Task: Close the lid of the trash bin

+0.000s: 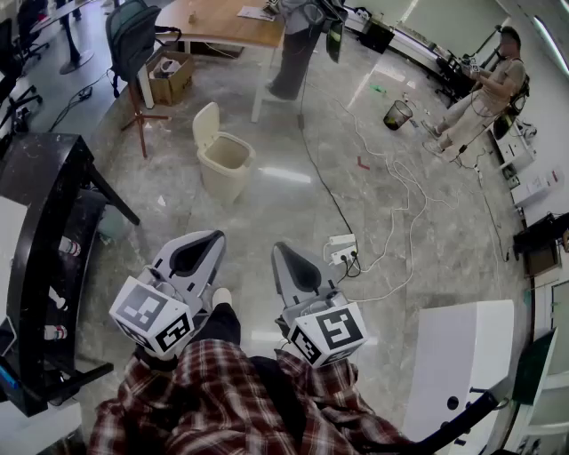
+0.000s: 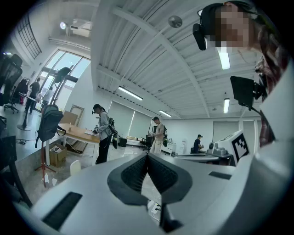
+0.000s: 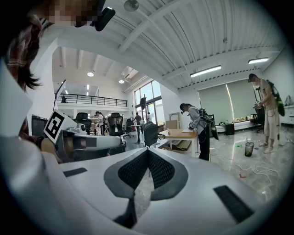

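A cream trash bin (image 1: 224, 165) stands on the marble floor ahead of me, its lid (image 1: 205, 123) raised upright at the back. Both grippers are held close to my body, well short of the bin. My left gripper (image 1: 204, 247) is shut, its dark pads touching at the tip with nothing between them. My right gripper (image 1: 288, 263) is shut and empty as well. In the left gripper view the shut gripper (image 2: 147, 159) points into the room, with the bin's lid (image 2: 75, 167) small at the lower left. The right gripper view shows its gripper (image 3: 148, 153) shut; the bin is not seen there.
A black rack (image 1: 44, 213) stands at my left and a white cabinet (image 1: 458, 351) at my right. A power strip (image 1: 342, 250) with white cables lies on the floor ahead. Beyond the bin are a wooden table (image 1: 222, 22), a cardboard box (image 1: 169, 76), a chair (image 1: 133, 35) and two people.
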Tool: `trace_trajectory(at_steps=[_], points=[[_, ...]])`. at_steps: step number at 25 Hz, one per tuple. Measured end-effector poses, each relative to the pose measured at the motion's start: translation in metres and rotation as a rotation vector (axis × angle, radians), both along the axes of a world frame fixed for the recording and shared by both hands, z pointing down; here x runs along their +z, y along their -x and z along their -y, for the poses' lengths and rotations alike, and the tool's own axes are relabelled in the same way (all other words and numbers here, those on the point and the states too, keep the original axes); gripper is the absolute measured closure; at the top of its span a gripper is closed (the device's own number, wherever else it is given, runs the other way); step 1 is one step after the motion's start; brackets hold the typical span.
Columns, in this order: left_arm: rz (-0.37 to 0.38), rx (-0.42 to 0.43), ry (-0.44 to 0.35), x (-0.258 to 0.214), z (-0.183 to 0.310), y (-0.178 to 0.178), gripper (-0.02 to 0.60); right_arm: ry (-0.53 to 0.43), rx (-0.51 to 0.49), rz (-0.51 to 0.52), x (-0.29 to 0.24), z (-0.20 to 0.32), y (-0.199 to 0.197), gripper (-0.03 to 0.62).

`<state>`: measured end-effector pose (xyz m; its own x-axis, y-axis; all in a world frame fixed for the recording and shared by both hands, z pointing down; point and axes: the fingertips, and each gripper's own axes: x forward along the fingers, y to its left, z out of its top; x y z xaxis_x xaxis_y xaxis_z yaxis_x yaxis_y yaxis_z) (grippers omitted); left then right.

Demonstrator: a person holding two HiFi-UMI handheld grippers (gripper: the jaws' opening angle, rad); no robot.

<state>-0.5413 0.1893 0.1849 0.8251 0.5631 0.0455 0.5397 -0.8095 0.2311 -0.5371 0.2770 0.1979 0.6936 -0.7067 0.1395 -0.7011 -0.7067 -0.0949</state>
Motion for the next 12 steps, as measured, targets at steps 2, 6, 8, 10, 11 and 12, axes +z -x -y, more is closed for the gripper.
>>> trace_trajectory(at_steps=[2,6,8,10,11,12], points=[[-0.005,0.0,0.002,-0.001,0.01,-0.027,0.571,0.0,0.002,-0.004,0.0,0.009,-0.028,0.582],[-0.015,0.01,0.001,-0.002,0.028,-0.076,0.571,-0.012,0.012,-0.011,-0.001,0.027,-0.077,0.582],[-0.018,0.019,-0.006,-0.001,0.036,-0.097,0.571,-0.019,0.018,-0.013,0.0,0.037,-0.097,0.582],[-0.016,0.03,-0.007,0.001,0.042,-0.113,0.571,-0.021,0.022,-0.012,0.003,0.045,-0.112,0.582],[-0.015,0.033,-0.003,0.002,0.044,-0.121,0.571,-0.021,0.022,-0.011,0.004,0.048,-0.118,0.582],[-0.014,0.034,0.004,0.002,0.046,-0.128,0.571,-0.019,0.022,-0.009,0.005,0.05,-0.124,0.582]])
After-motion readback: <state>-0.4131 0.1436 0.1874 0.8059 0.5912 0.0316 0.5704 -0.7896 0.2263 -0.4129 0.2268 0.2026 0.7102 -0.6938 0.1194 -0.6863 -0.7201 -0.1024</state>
